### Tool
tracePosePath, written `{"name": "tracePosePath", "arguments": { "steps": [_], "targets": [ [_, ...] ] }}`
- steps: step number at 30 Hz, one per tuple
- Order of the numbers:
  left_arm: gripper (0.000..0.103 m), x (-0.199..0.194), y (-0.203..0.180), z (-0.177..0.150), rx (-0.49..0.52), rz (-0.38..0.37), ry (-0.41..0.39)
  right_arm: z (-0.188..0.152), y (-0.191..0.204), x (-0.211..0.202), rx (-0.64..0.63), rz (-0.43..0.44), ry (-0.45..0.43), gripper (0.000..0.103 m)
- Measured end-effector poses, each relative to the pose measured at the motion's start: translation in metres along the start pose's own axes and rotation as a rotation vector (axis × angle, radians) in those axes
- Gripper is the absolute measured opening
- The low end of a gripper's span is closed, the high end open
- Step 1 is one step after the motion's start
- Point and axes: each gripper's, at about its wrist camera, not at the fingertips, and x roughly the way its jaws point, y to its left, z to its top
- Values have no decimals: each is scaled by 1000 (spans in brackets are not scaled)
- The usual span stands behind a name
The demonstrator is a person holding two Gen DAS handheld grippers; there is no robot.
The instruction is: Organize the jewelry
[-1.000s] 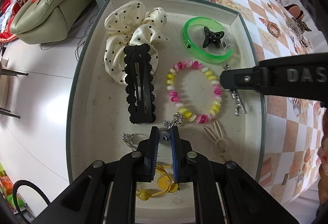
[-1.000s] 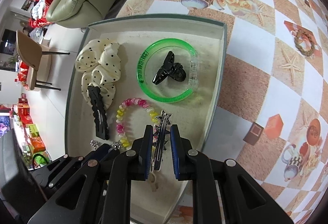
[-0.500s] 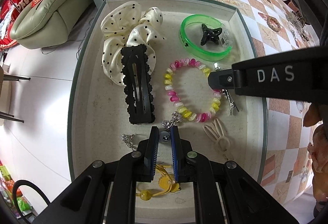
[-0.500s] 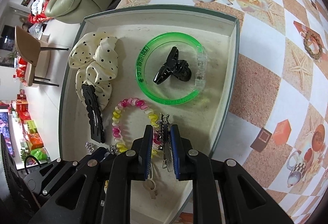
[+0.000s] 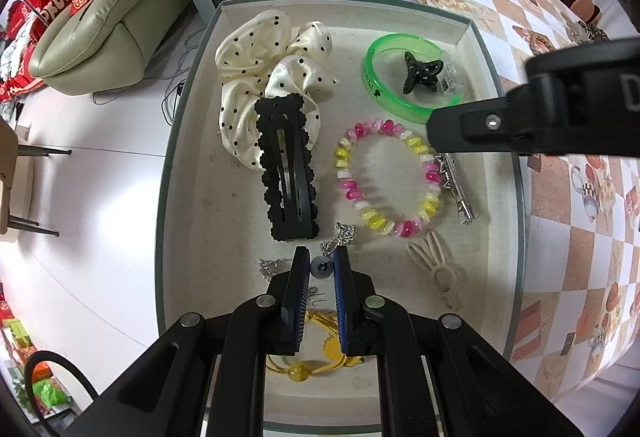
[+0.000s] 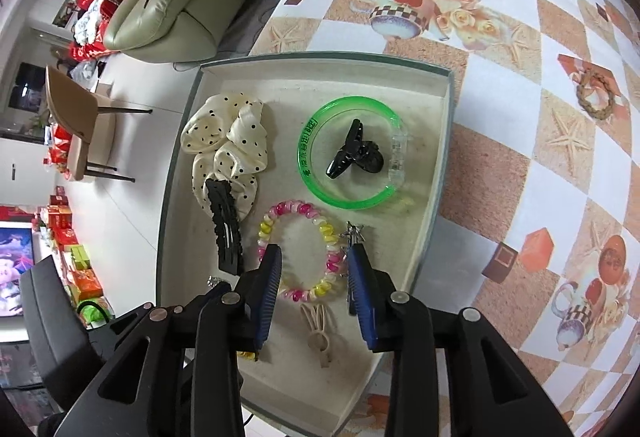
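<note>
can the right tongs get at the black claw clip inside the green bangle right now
Probably yes. The right tongs are open and empty, and the black claw clip lies uncovered inside the green bangle, straight ahead past the beaded bracelet.

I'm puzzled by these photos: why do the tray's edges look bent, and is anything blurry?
Left wrist view: the fisheye lens bows the tray rim and darkens the corners; the right hand-held gripper is close and slightly soft. Right wrist view: same curving on the tablecloth; the bangle looks sharp, with soft light and faint shadows.
</note>
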Motion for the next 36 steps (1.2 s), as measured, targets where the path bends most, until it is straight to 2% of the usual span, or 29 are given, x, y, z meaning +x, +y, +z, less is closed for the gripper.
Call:
{"name": "tracePosePath", "arguments": {
  "steps": [8, 9, 10, 11, 12, 18, 24, 27, 30, 36],
  "targets": [
    [17, -14, -5, -5, 11, 3, -10, -10, -4, -22, 19, -12, -13, 44],
    [38, -17, -5, -6, 14, 5, -10, -11, -3, -25, 20, -13, -16, 45],
    [80, -20, -6, -7, 14, 14, -15, -12, -3, -28, 24, -14, -20, 46],
    [95, -23, -5, -8, 12, 27, -31, -13, -5, -31, 26, -14, -21, 47],
    [100, -28, -5, -9, 15, 39, -51, -14, -6, -33, 29, -17, -24, 47],
    [100, -41, -6, -8, 35, 25, -45, -20, -10, -49, 41, -47, -34, 49],
    [100, -57, 1, -15, 28, 20, -48, -30, -9, -65, 32, -67, -38, 64],
    [100, -63, 5, -19, 21, 22, -46, -35, -7, -72, 21, -72, -40, 68],
    [100, -72, 11, -23, 16, 36, -51, -41, -2, -77, 14, -83, -44, 80],
    [100, -94, 29, -30, -8, 44, -77, -54, 12, -84, -20, -151, -46, 82]
  ]
}}
